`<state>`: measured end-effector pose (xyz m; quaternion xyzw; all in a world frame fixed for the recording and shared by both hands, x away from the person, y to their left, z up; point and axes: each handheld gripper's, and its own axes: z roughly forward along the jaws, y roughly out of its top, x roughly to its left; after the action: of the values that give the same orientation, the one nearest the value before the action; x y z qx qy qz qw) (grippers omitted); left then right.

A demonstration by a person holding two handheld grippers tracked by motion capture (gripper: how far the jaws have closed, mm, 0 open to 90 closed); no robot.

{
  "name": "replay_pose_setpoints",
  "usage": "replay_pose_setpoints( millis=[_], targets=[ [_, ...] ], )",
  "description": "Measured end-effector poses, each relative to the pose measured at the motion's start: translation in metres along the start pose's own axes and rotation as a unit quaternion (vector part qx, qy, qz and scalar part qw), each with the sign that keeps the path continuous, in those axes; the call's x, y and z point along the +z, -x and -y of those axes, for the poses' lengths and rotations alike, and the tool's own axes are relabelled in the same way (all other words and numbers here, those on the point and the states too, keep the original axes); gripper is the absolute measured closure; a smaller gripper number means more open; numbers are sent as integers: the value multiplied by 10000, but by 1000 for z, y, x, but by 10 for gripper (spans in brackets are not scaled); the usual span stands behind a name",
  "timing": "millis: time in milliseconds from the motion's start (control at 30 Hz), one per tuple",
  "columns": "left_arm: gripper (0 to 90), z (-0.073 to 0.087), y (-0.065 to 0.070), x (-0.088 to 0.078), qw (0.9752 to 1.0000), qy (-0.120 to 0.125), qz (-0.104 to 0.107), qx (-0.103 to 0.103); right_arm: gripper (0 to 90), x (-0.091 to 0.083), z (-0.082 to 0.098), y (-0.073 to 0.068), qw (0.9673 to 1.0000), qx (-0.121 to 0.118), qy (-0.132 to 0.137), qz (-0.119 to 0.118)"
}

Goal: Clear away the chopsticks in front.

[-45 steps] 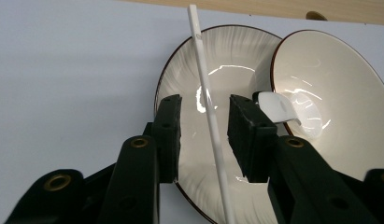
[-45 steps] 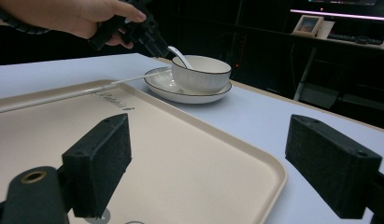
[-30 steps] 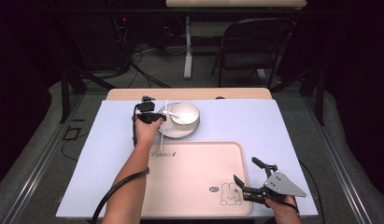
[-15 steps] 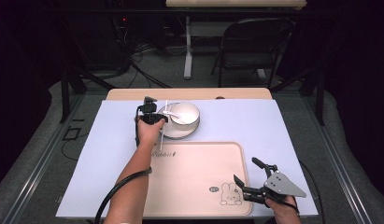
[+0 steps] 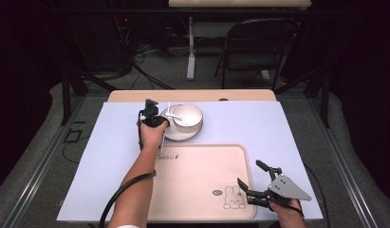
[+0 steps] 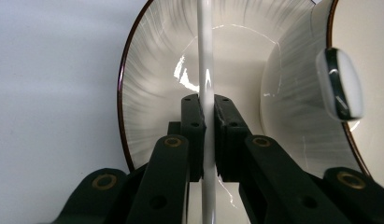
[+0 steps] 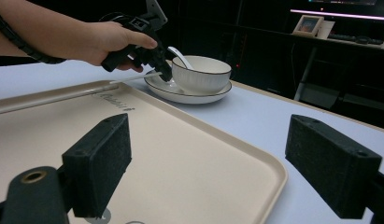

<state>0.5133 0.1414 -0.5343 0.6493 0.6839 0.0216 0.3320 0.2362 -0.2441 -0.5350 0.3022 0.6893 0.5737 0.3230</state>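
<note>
White glazed spoon [image 6: 206,56] clamped between the jaws of the left hand-held gripper [image 5: 157,122], which have just been closing on its handle. The handle's long axis runs straight ahead of the jaws in the left gripper view, crossing the plate [image 6: 152,93]; in the high view it lies along the plate's left rim, beside the bowl [image 5: 188,117] standing on the plate at the far side of the lavender surface [image 5: 287,128]. The right hand-held gripper [image 5: 248,191] rests spread wide and empty over the near right corner of the beige tray [image 5: 192,175], well apart from the spoon; the left hand is therefore far nearer.
</note>
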Motion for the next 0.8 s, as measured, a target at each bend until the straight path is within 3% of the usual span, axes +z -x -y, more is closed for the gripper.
replay_pose_setpoints(
  millis=[300,800],
  targets=[
    [841,0,-4,-5,9997,78,81,-218,139,0,0,0,10000,-18,10,-4],
    [842,-7,-12,-30,9987,378,11,-338,139,0,0,0,10000,-18,10,-2]
  ],
)
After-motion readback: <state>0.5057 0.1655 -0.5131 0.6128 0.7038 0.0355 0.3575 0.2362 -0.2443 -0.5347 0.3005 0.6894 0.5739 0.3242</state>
